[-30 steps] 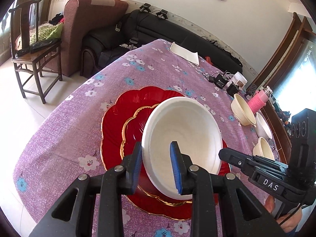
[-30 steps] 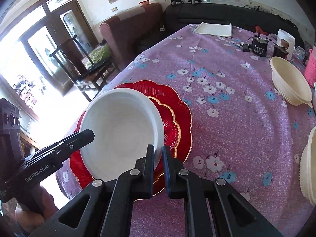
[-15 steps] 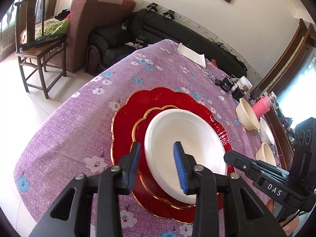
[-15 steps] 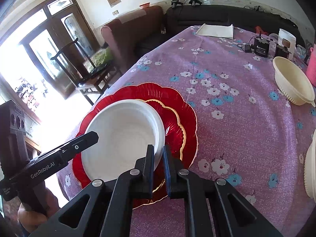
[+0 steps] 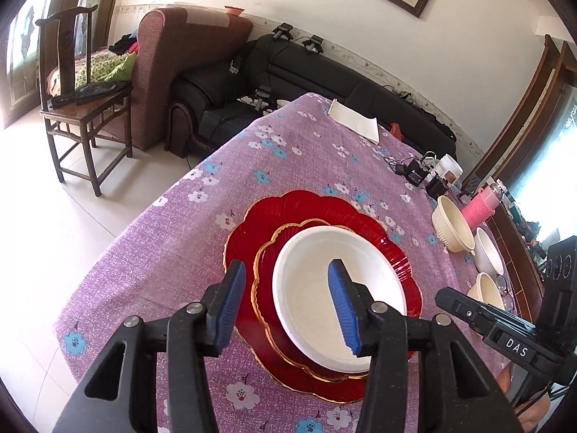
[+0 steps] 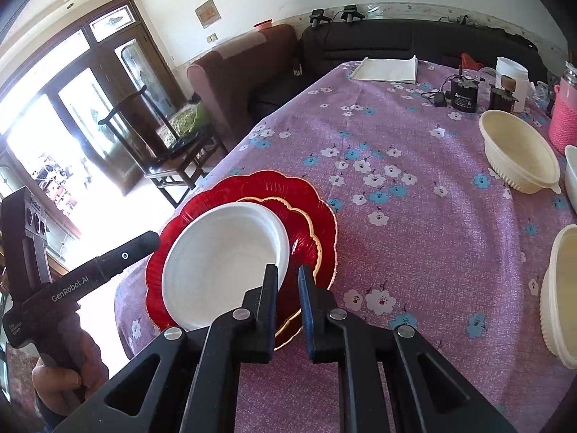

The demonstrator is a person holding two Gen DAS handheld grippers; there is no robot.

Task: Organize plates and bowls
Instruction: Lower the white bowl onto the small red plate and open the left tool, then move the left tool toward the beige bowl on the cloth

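Note:
A white plate (image 5: pixel 335 288) (image 6: pixel 223 263) rests on a small gold-rimmed red plate (image 5: pixel 263 281) (image 6: pixel 306 241), which lies on a large red scalloped plate (image 5: pixel 317 205) (image 6: pixel 274 187). My left gripper (image 5: pixel 286 303) is open, its jaws spread wide above the near left rim of the white plate. My right gripper (image 6: pixel 288 288) has its jaws a narrow gap apart, just above the plate's right rim, holding nothing. Cream bowls (image 5: pixel 452 227) (image 6: pixel 515 155) stand at the right of the table.
The table wears a purple flowered cloth (image 5: pixel 180 238) (image 6: pixel 414 216). A folded white cloth (image 5: pixel 355 121), chargers (image 6: pixel 463 95), a white jar (image 6: pixel 510 72) and a pink bottle (image 6: pixel 562 122) stand at the far end. A wooden chair (image 5: pixel 83 104), an armchair and a black sofa stand beyond the table.
The white plate was lowered from a tilt to lie flat on the red plates. My left gripper opened wider and drew back; my right gripper eased open slightly and let go of the rim.

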